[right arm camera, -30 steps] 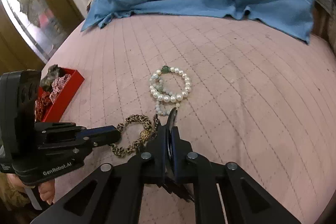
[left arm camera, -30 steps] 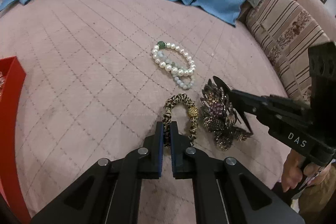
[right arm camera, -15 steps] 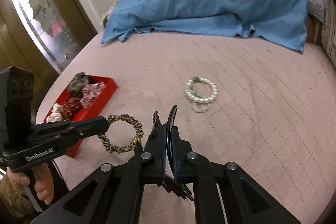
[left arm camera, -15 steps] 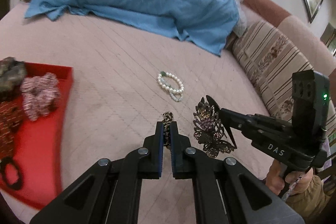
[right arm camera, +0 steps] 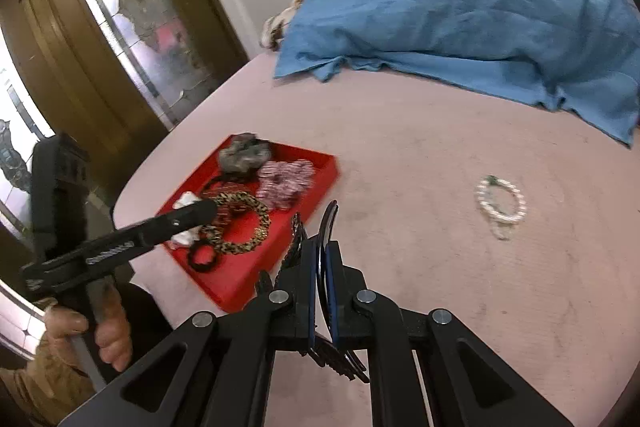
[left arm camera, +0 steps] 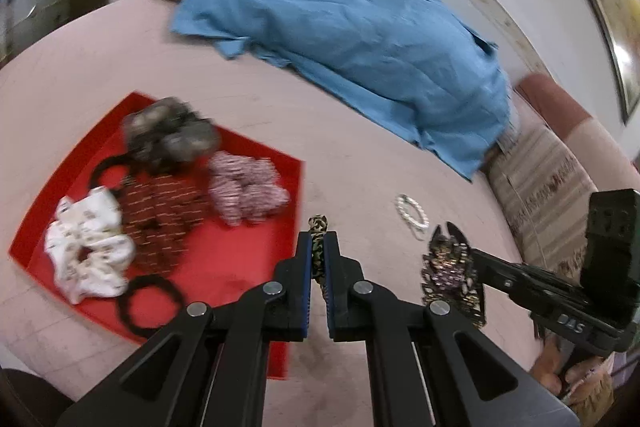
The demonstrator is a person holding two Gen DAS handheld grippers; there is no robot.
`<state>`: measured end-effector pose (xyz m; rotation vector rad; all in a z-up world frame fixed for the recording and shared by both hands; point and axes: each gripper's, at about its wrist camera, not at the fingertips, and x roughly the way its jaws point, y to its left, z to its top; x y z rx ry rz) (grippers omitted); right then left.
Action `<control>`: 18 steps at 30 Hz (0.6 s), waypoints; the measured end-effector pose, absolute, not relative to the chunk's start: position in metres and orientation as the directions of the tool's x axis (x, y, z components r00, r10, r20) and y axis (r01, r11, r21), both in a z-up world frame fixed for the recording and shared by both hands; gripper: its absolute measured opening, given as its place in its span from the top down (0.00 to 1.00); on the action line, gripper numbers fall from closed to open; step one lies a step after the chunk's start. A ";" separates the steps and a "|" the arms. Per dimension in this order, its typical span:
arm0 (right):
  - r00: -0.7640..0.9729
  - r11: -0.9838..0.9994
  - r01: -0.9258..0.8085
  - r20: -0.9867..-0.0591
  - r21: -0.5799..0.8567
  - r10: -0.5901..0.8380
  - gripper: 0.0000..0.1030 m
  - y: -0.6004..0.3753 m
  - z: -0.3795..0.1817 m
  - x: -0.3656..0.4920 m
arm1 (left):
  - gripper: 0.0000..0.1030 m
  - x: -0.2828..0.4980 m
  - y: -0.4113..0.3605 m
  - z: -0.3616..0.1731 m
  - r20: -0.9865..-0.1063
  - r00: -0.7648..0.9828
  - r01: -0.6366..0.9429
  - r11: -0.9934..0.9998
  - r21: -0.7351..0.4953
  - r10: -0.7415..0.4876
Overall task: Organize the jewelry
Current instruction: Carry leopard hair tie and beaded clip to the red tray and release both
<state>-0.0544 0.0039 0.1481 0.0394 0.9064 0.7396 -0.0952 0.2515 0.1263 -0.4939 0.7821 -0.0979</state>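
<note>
While angled down above red tray (left arm camera: 276, 163), left hand-held gripper (left arm camera: 318, 255) pinches leopard bracelet (right arm camera: 240, 225); right hand-held gripper (right arm camera: 320, 251) pinches hair claw (left arm camera: 452, 267).

- Scrunchies (left arm camera: 160, 203) crowd the far and left parts of the red tray (left arm camera: 244, 267); its near right corner lies bare.
- Right of the tray, open bed (right arm camera: 420, 131) reaches the pearl bracelets (right arm camera: 500, 205).

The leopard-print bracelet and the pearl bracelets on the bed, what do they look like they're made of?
The leopard-print bracelet, held in the left gripper, looks like patterned fabric or cord with a matte finish and a gold-coloured bead; whether that bead is metal can't be told. The pearl bracelets are strings of round, glossy white beads with one green bead, pearl or imitation; the blur leaves it open.
</note>
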 end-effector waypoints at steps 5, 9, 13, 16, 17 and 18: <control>0.351 0.731 -0.595 -0.711 0.334 0.610 0.95 0.041 0.147 -0.057 | 0.95 -0.103 0.280 0.105 -0.666 0.700 -0.150 0.859 -0.490 -0.258; 0.324 0.721 -0.601 -0.720 0.344 0.614 0.95 0.066 0.145 -0.053 | 0.95 -0.107 0.290 0.089 -0.685 0.683 -0.171 0.855 -0.489 -0.255; 0.287 0.715 -0.587 -0.729 0.379 0.622 0.95 0.094 0.138 -0.040 | 0.95 -0.110 0.300 0.072 -0.700 0.662 -0.192 0.842 -0.504 -0.268; 0.264 0.721 -0.570 -0.744 0.393 0.614 0.95 0.116 0.128 -0.027 | 0.95 -0.115 0.304 0.063 -0.705 0.651 -0.198 0.833 -0.516 -0.282; 0.260 0.725 -0.568 -0.750 0.390 0.608 0.95 0.123 0.125 -0.023 | 0.95 -0.117 0.305 0.060 -0.705 0.648 -0.198 0.830 -0.522 -0.289; 0.256 0.728 -0.567 -0.758 0.385 0.600 0.95 0.129 0.122 -0.020 | 0.95 -0.118 0.305 0.058 -0.704 0.645 -0.197 0.826 -0.528 -0.296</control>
